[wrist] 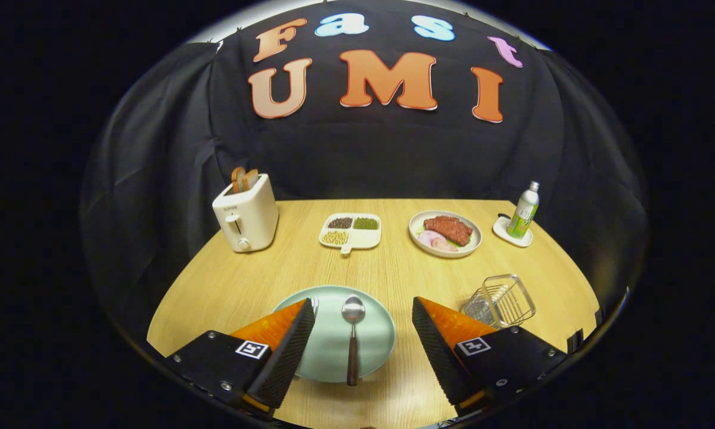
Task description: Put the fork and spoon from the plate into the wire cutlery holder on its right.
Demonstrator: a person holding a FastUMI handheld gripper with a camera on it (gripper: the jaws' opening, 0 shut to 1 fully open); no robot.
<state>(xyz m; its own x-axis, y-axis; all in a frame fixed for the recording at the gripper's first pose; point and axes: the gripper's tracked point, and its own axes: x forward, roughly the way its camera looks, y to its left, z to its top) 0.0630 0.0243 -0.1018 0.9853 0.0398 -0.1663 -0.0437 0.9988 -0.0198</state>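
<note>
Gripper held above the near edge of the desk, its two fingers spread wide and closed on nothing; each finger has an orange outer face, a black ribbed pad and a square marker on its black base. Between the fingers lies a pale green plate. On the plate rests a spoon, bowl pointing away from the gripper, dark handle reaching over the plate's near rim. Just beside the tip of the left finger, part of the fork shows as a small metal piece on the plate; the rest is hidden behind that finger. Wire cutlery holder stands on the desk right of the plate, just beyond the right finger, tilted, nothing visible inside. Farther back, from left to right: a white toaster with bread slices in its slots, a divided dish with grains or beans, a plate of meat, and a bottle upright on a small white coaster.
</note>
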